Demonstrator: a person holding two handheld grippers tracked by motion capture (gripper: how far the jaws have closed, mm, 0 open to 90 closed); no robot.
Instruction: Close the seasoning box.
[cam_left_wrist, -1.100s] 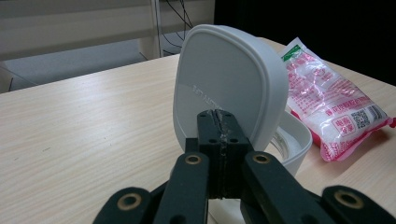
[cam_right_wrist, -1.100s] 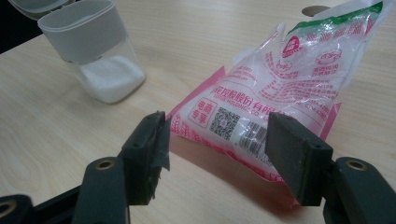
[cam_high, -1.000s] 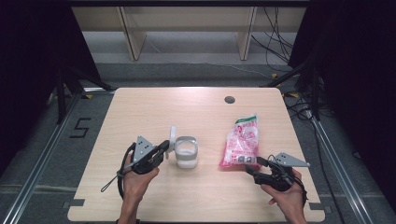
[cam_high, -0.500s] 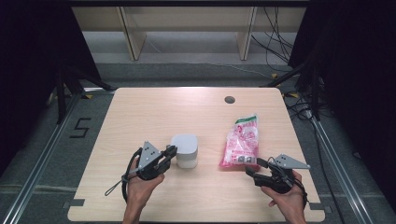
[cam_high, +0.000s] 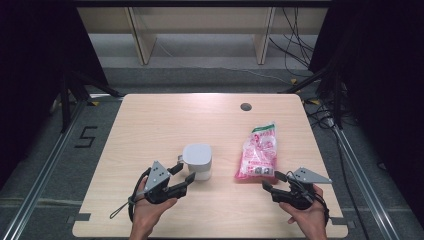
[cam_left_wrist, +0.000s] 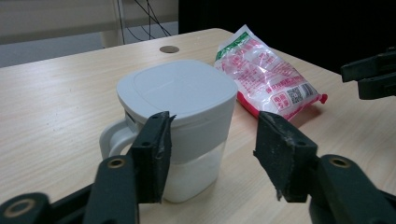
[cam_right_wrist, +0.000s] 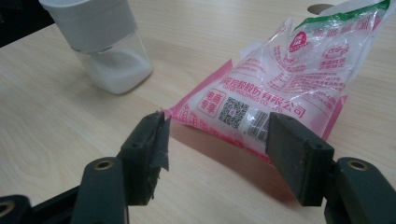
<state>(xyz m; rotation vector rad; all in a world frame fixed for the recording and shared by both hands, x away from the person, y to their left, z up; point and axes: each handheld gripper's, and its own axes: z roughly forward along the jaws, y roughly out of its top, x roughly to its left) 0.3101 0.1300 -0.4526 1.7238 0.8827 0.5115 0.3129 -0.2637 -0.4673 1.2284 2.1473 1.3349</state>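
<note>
High view: lidded jar (cam_high: 198, 161) at desk (cam_high: 150, 125) centre, pink bag (cam_high: 258, 151) to its right

Left gripper view: left gripper (cam_left_wrist: 210, 144) jaws just opened, off the rigid, slick jar; take its handle (cam_left_wrist: 113, 137)

Right gripper view: right gripper (cam_right_wrist: 215, 140) jaws apart before the soft, floppy bag's bottom edge

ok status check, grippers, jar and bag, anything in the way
Left gripper jaws just opened, off the lidded jar. Right gripper open, short of the pink bag. Jar lid shut, bag lying flat. Nothing between them.
</note>
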